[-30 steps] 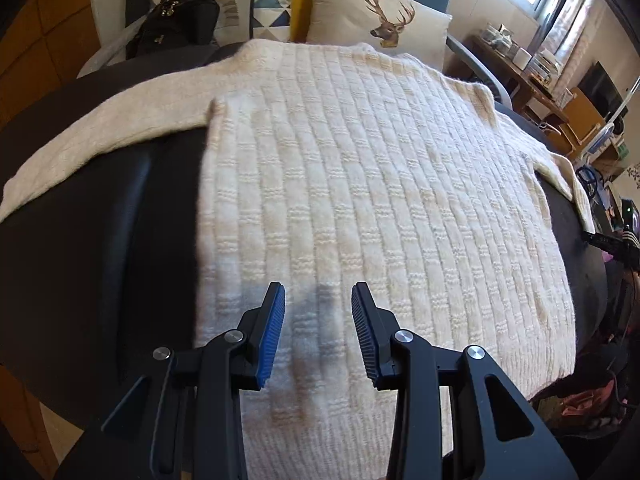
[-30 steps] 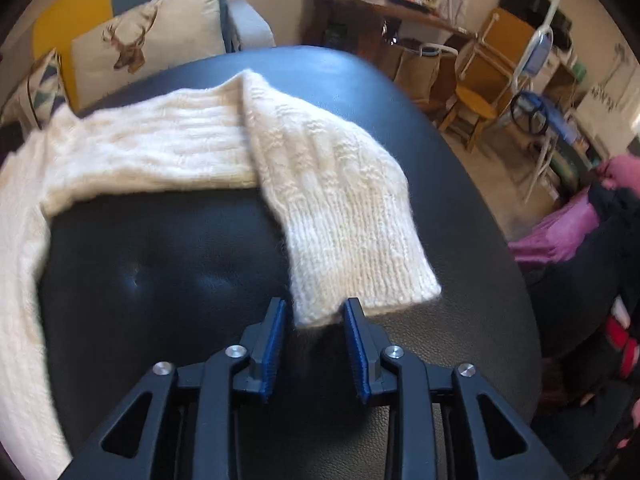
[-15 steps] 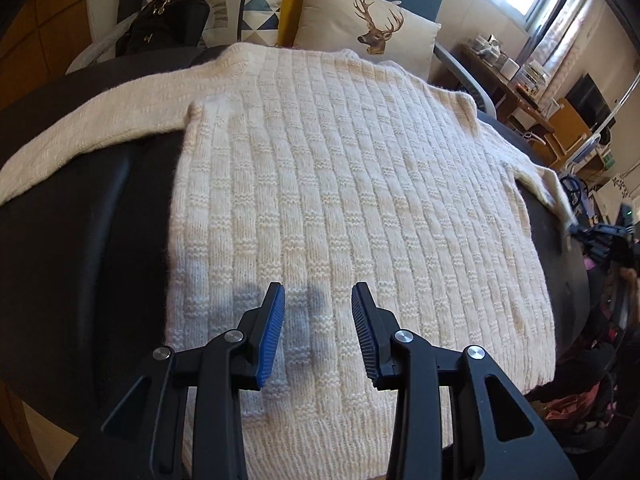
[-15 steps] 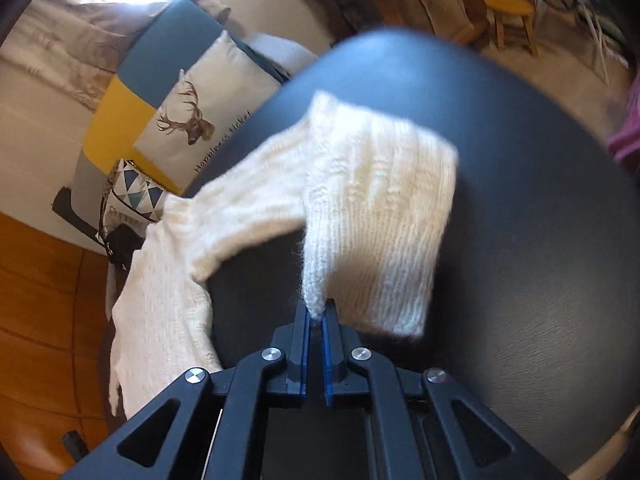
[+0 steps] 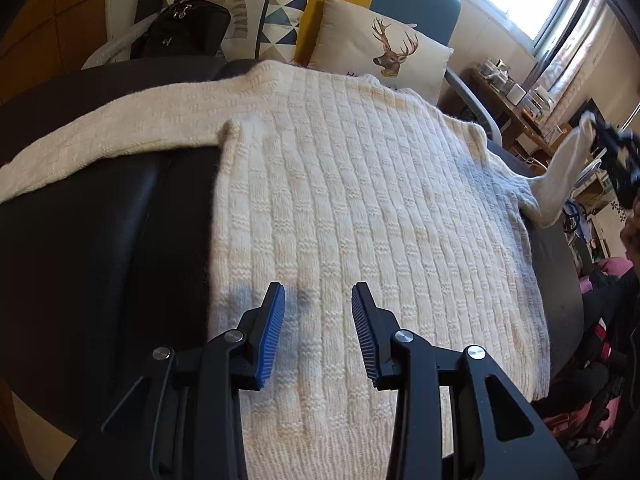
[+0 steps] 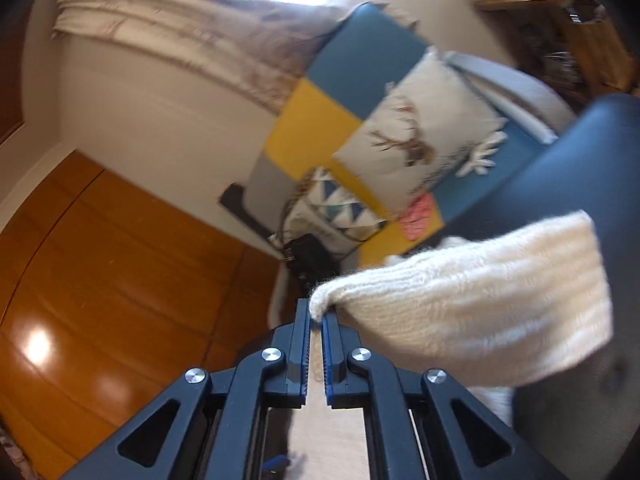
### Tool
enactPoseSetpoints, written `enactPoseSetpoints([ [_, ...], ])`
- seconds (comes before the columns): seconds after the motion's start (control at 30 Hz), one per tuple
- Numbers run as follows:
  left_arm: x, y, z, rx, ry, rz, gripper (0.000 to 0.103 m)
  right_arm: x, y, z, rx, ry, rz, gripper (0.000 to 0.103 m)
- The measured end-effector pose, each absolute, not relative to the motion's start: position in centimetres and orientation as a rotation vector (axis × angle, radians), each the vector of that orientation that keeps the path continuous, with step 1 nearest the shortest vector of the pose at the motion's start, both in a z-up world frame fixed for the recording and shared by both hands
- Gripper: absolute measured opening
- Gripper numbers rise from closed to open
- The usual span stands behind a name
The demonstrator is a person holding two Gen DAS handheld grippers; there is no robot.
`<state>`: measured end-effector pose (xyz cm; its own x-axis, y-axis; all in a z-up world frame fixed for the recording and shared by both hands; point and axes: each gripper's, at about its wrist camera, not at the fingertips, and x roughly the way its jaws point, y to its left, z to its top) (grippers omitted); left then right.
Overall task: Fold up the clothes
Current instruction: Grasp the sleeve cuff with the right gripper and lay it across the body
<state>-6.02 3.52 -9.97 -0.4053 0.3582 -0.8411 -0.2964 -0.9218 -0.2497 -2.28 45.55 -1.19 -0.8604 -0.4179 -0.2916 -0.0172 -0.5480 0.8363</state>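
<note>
A cream knitted sweater lies spread flat on a black leather ottoman, one sleeve stretched out to the left. My left gripper hovers open just above the sweater's lower body, with nothing between its fingers. My right gripper is shut on the cuff of the other sleeve, which hangs lifted in the air to the right of the fingers. In the left wrist view that raised sleeve and the right gripper show at the far right edge.
A sofa with a deer cushion, a triangle-pattern cushion and a black handbag stands behind the ottoman. A cluttered wooden desk sits at the right. Pink and dark clothes lie beyond the ottoman's right edge.
My right gripper closed on the sleeve cuff, then lifted it off the ottoman and tipped up toward level. The left gripper drifted slightly and stayed open.
</note>
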Motion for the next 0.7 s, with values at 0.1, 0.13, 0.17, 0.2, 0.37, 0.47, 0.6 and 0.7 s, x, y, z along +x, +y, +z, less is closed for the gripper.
enactPoseSetpoints([
  [0.1, -6.6, 2.9, -10.1, -1.425, -0.092, 2.352, 0.038, -5.6, 41.8, -1.0, 0.694, -1.304, -2.401, 0.004],
  [0.13, -6.9, 2.6, -10.1, -1.428, -0.097, 2.356, 0.038, -6.9, 40.3, -1.4, 0.703, -1.3, -2.372, 0.004],
  [0.17, -7.2, 2.4, -10.2, -1.431, -0.105, 2.358, 0.038, -8.1, 38.9, -1.9, 0.707, -1.304, -2.334, 0.004],
  [0.2, -7.4, 2.2, -10.3, -1.434, -0.114, 2.361, 0.038, -9.3, 37.5, -2.3, 0.715, -1.3, -2.305, 0.004],
  [0.37, -8.7, 1.3, -10.3, -1.433, -0.131, 2.386, 0.038, -14.9, 30.6, -5.3, 0.802, -1.259, -2.186, 0.004],
  [0.47, -9.8, 1.0, -10.3, -1.434, -0.137, 2.396, 0.038, -18.0, 26.9, -8.6, 0.952, -1.202, -2.158, 0.016],
  [0.6, -11.0, 0.9, -9.9, -1.409, -0.129, 2.412, 0.038, -18.9, 26.2, -12.7, 1.097, -1.189, -2.107, 0.025],
  [0.7, -13.0, 1.1, -9.1, -1.37, -0.131, 2.431, 0.038, -16.2, 29.5, -13.0, 1.098, -1.227, -2.191, 0.026],
])
